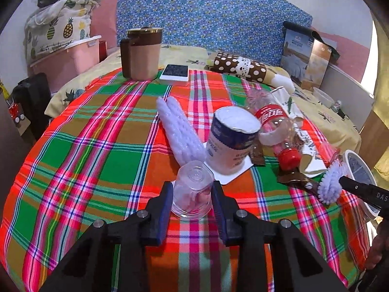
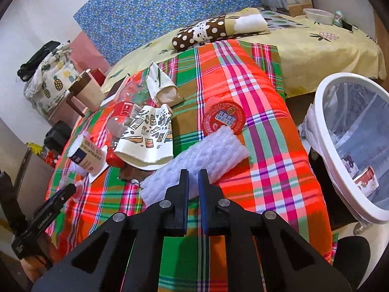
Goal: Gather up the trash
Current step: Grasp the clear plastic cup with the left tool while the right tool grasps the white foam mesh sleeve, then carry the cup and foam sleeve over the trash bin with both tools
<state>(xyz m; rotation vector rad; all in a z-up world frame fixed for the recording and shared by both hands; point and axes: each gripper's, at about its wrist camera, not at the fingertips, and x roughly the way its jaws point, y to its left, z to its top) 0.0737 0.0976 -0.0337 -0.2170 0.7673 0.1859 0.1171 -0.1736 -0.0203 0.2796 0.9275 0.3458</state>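
Note:
My left gripper has its jaws closed on a clear plastic cup lying on the plaid cloth. Beyond it lie a white foam net, a blue and white paper cup and an empty red-capped bottle. My right gripper is shut on a second white foam net, seen in the left wrist view too. A patterned paper cup and a red jelly cup lie close by. The white trash bin stands to the right.
A brown lidded mug and a white phone sit at the cloth's far edge. A polka-dot pouch lies on the yellow sheet behind. A crumpled paper cup and brown wrappers lie among the trash.

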